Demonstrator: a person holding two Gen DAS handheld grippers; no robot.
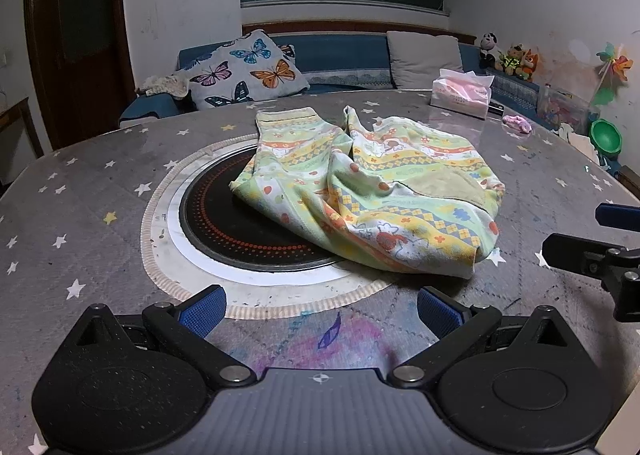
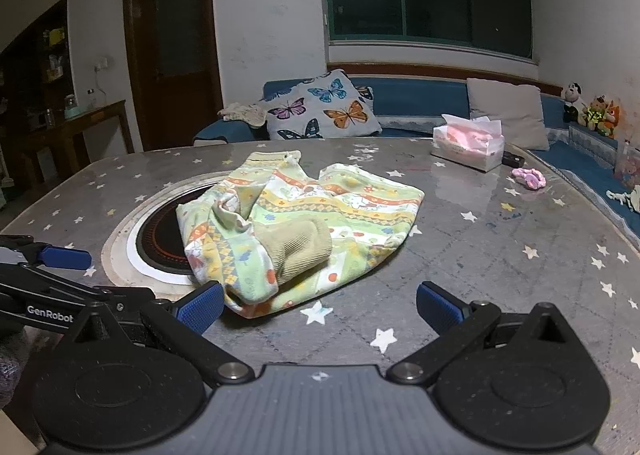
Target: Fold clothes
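Fold not started: patterned pants [image 1: 360,191] lie crumpled, partly over the round cooktop [image 1: 224,223], left gripper [image 1: 320,309] and right gripper [image 2: 318,305] both wide, empty, short of it.

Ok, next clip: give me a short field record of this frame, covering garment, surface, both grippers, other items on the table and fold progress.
garment: patterned pants, crumpled, partly over the round black plate
surface: star-print table
left gripper: open, empty, short of the pants
right gripper: open, empty, its left finger close to the pants' near edge
other items: tissue pack, pink scrunchie
fold progress: not started
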